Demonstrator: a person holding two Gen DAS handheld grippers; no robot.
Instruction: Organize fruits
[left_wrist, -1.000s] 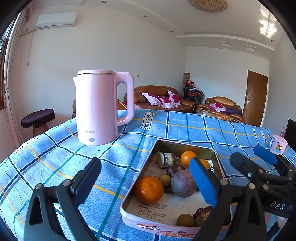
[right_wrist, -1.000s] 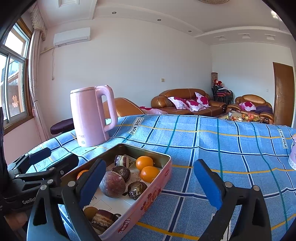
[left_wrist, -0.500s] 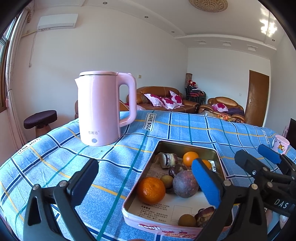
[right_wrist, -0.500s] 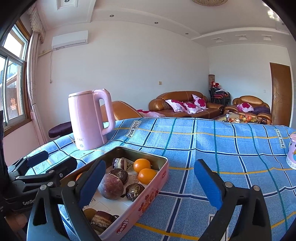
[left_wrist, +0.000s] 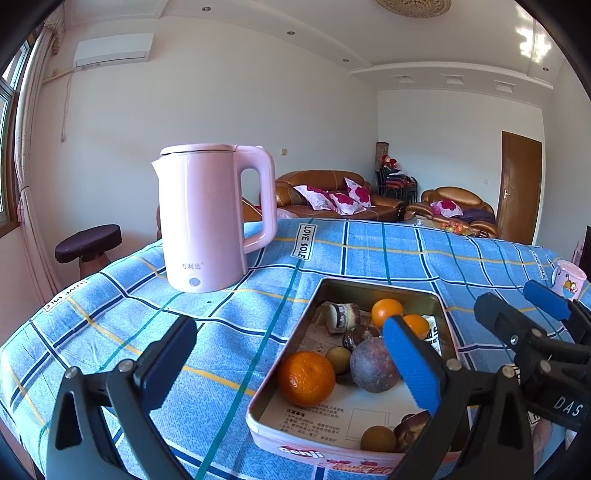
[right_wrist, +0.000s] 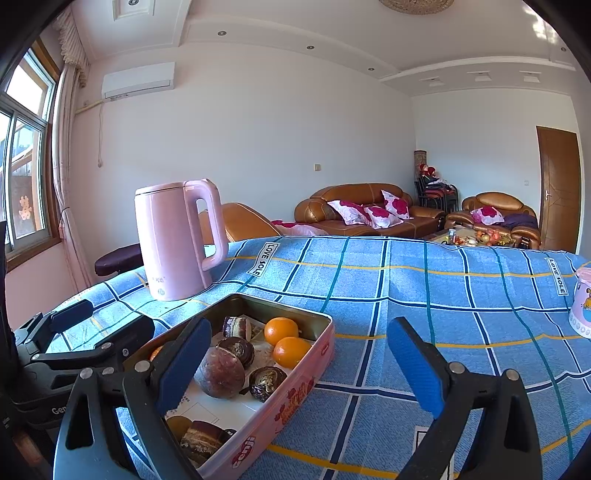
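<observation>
A pink tin (left_wrist: 332, 456) on the blue checked cloth holds the fruit: a big orange (left_wrist: 306, 377), a purple passion fruit (left_wrist: 373, 363), two small oranges (left_wrist: 386, 312) and a small greenish fruit (left_wrist: 339, 359), among dark wrapped snacks. My left gripper (left_wrist: 288, 328) is open and empty, straddling the tin's left wall, its blue pad over the passion fruit. In the right wrist view, my right gripper (right_wrist: 298, 328) is open and empty over the tin's (right_wrist: 280, 406) right side, with the passion fruit (right_wrist: 218, 372) and oranges (right_wrist: 291, 351) between its fingers' lines. Neither touches anything.
A tall pink kettle (left_wrist: 207, 218) stands on the cloth behind and left of the tin. A small pink cup (right_wrist: 583, 302) sits at the table's far right edge. Bare cloth stretches right of the tin. Sofas and a stool (left_wrist: 88, 240) lie beyond the table.
The left gripper's jaws stand a touch wider than a second ago. Both hands and everything in the tin have kept their places.
</observation>
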